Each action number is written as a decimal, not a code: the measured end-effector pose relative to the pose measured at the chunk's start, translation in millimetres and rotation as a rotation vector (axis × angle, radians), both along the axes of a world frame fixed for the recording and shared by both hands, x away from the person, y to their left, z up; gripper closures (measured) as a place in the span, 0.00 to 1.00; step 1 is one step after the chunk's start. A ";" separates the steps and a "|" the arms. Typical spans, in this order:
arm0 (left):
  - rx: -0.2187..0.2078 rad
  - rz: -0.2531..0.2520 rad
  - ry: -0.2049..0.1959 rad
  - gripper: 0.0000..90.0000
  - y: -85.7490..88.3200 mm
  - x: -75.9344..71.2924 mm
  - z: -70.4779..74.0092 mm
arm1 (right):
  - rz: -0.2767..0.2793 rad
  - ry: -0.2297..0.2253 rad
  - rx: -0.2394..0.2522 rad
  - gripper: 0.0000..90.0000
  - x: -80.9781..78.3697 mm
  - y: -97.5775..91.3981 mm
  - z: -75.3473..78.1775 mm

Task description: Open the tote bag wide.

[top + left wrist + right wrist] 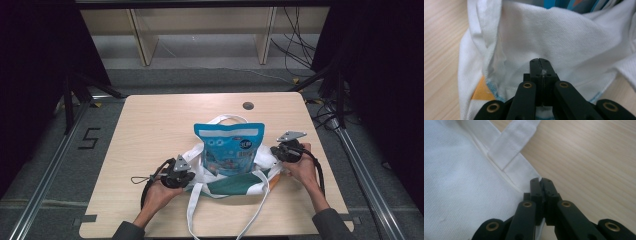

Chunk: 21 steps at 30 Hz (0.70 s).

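High view: white tote bag (227, 175) lies near the table's (150, 130) near edge, centre, a blue snack pouch (230, 147) sticking out of its far-facing mouth. Left gripper (184, 176) at the bag's left edge, right gripper (280, 151) at its right edge.

Left gripper view: jaws closed tight, white fabric (544, 42) pinched between them (a sliver shows at the tips).

Right gripper view: jaws closed on the bag's hem (524, 173), beside a strap (511, 142).
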<state>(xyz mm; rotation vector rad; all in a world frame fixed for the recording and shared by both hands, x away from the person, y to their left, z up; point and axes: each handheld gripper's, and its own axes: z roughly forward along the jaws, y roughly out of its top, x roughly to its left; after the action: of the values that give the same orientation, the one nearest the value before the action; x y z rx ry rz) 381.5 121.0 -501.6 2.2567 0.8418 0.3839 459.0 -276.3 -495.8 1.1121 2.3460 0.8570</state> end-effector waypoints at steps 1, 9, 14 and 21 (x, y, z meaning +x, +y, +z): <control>-0.008 0.004 0.001 0.99 1.1 -0.3 3.5 | 0.004 -0.002 -0.004 0.98 -0.1 0.3 -0.3; -0.146 0.017 -0.135 0.83 2.4 2.6 54.2 | -0.030 -0.087 0.082 0.78 -9.1 -11.8 29.0; -0.139 0.053 -0.152 0.86 -0.8 23.7 57.1 | 0.047 -0.084 0.200 0.76 -44.4 -10.9 64.8; -0.165 0.084 -0.113 0.91 -1.3 46.9 44.6 | 0.248 -0.058 0.218 0.86 -90.0 18.5 69.2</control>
<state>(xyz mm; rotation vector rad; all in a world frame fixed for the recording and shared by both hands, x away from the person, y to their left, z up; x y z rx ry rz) 428.3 119.7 -457.0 2.0333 0.8788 0.4594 369.0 -257.8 -426.6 0.8714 2.4194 1.2409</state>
